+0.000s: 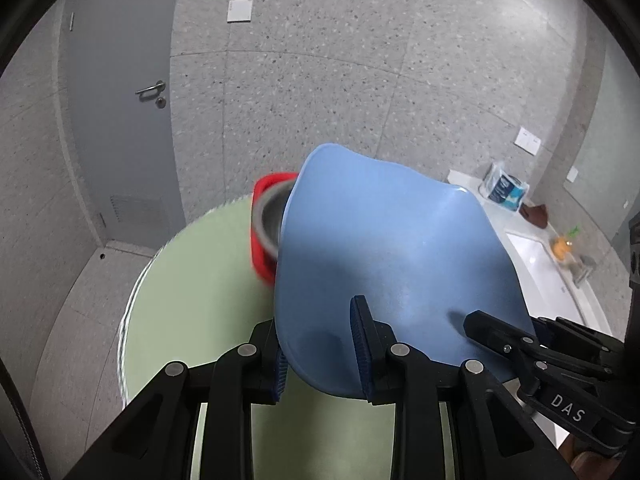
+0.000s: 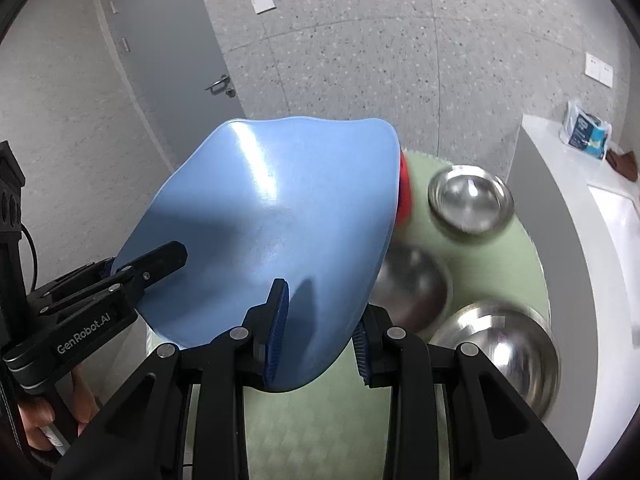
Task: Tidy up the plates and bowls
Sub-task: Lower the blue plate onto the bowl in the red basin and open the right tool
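Above the round green table point(image 2: 496, 256), the blue plate point(image 1: 392, 248) is held up tilted by both grippers: left gripper point(image 1: 320, 344) is clamped on its near-left rim and right gripper point(image 2: 316, 328) on its near-right rim, w/ fingers of each closed across the edge. Three steel bowls point(image 2: 470, 204) are seen by the table's right edge, and a red bowl point(image 1: 262, 232) w/ grey inside sits at the far edge, just behind the plate. Plate should be levelled & lowered slowly w/ both grips kept even, clear of the bowls, so nothing is knocked; set-down spot can't be told.
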The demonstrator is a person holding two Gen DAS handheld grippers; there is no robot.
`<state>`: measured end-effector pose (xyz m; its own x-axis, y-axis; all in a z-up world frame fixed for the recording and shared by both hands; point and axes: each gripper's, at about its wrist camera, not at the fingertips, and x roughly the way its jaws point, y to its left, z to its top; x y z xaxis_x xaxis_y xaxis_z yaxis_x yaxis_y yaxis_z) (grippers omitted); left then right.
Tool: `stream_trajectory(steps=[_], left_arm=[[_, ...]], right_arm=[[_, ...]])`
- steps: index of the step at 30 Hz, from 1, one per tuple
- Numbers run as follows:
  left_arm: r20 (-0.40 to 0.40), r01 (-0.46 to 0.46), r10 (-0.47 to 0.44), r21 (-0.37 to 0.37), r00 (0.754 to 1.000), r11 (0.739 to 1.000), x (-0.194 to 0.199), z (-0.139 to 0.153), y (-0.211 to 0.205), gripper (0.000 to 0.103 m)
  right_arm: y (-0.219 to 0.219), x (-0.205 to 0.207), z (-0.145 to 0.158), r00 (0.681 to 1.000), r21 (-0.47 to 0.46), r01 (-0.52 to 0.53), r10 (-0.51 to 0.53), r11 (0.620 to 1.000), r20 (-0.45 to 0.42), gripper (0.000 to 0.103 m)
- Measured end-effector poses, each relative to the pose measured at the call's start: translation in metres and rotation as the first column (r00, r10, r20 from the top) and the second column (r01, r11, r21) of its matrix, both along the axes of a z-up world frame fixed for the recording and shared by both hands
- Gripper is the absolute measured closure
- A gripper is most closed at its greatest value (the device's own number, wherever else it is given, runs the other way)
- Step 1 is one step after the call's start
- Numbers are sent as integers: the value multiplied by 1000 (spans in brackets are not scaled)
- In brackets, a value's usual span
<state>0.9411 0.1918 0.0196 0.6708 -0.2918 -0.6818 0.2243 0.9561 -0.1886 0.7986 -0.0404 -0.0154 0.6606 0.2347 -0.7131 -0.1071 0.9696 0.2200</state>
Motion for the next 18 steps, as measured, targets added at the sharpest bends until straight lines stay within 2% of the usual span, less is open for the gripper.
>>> stream_trajectory(steps=[4,11,18], left_arm=[[-20,18,-18,17,1000,1000,67,-16,-10,78],[-114,35,-33,11,993,999,173,-40,-19,77],[-207,33,-36,-18,978,999,240,-59,-18,77]], right_arm=[[-6,44,-5,1000,-15,11,-11,1000,-16,73],[-8,107,-25,996,-25,27,-29,999,-89,73],[6,139,-43,987,-51,17,-25,999,-159,73]])
